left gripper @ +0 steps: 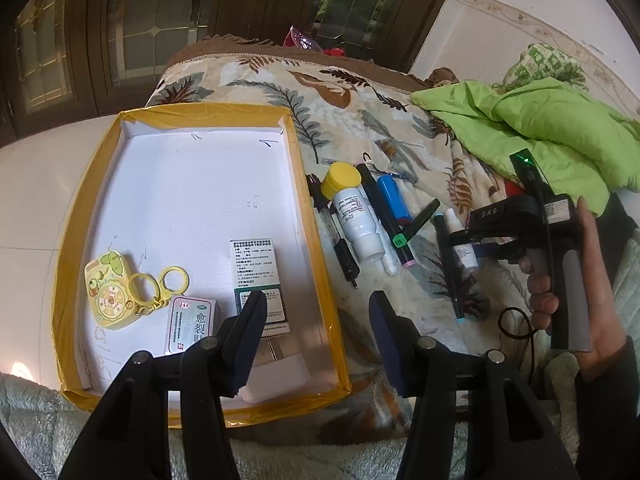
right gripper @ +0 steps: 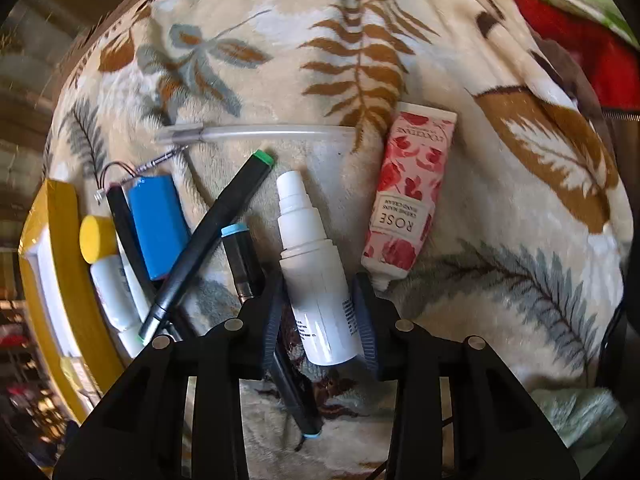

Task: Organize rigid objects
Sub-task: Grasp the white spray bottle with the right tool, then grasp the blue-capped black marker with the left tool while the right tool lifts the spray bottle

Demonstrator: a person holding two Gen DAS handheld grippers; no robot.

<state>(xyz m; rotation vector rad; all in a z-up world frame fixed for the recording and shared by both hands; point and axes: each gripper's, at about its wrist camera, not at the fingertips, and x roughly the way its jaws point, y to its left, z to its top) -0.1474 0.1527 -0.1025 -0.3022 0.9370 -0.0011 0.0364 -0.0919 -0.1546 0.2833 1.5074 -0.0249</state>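
Note:
A yellow-rimmed white tray (left gripper: 316,240) lies on the leaf-print blanket and holds a yellow keychain toy (left gripper: 110,290), two medicine boxes (left gripper: 258,280) and a white block. My left gripper (left gripper: 318,332) is open and empty above the tray's near right corner. My right gripper (right gripper: 320,312) is shut on a small white spray bottle (right gripper: 316,276); it also shows in the left wrist view (left gripper: 466,246). Beside it lie a rose hand-cream tube (right gripper: 408,196), black markers (right gripper: 212,240), a blue battery pack (right gripper: 158,224) and a yellow-capped white bottle (left gripper: 352,208).
A green quilt (left gripper: 540,128) is bunched at the blanket's far right. A clear tube (right gripper: 260,134) lies beyond the markers. A red cloth (right gripper: 580,48) sits at the right edge. White floor tiles and dark wooden glass doors lie behind the tray.

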